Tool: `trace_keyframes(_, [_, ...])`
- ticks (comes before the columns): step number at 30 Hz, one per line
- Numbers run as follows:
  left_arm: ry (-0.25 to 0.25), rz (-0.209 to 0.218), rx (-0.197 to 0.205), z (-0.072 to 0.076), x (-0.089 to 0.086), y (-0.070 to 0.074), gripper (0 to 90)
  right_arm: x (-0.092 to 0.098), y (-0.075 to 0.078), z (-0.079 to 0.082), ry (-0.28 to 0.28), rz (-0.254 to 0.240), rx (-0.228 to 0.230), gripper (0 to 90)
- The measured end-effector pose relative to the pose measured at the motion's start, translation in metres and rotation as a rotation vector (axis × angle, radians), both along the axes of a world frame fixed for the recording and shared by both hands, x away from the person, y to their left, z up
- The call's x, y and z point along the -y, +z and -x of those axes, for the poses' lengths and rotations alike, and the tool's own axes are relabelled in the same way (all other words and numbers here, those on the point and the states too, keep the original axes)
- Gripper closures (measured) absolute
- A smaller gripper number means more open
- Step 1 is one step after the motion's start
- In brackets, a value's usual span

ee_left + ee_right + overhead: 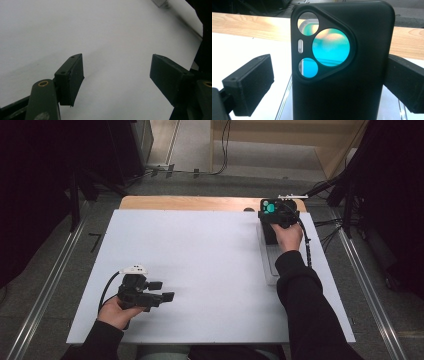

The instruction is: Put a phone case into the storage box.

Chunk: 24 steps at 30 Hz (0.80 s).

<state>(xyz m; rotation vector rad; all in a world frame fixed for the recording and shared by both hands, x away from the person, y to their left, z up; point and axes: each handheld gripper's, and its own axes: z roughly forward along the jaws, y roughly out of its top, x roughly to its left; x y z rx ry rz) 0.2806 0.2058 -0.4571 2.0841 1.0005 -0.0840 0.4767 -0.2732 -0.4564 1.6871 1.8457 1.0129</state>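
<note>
Near left, the left tool (161, 296) hovers low over the bare white surface (200, 265), jaws spread wide with nothing between them; the left gripper view shows blank sheet past its pads (71, 77). Far right, the right tool (274, 215) sits at the far edge of the surface over a clear tray (270, 265), which runs near to far along the right side. In the right gripper view a black phone case (347, 75) stands upright between the jaws, camera cutout up and facing the lens; the left pad (249, 82) stands clearly off its edge, the right pad (404, 80) is just beside or touching it, can't tell which. So jaws wide, not clamping. The case looks light, thin, matte, likely soft rubbery plastic: it should flex if squeezed hard and tip easily when let go, since it stands on its short end. Not fragile, not very slippery. Best hold judged to be across the two long side edges, below the cutout, with mild pressure; the cutout corner is weaker and would buckle.
</note>
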Motion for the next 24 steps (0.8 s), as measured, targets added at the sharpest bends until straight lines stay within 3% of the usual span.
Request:
trace_keyframes(11, [0.004,-0.003,-0.001,0.000,0.000,0.000,27.5,0.001,0.021,0.016,0.029,-0.004,-0.041,0.0])
trace_keyframes(14, [0.005,0.001,-0.002,0.000,0.000,0.001,27.5,0.001,0.028,0.021,0.041,-0.012,-0.075,0.0])
trace_keyframes(19, [0.002,0.003,-0.005,-0.001,-0.001,0.001,27.5,0.001,0.037,0.033,0.084,-0.044,-0.084,0.0])
trace_keyframes(24, [0.004,0.001,-0.010,-0.002,-0.002,0.001,27.4,-0.007,0.040,0.043,0.120,-0.035,-0.096,0.0])
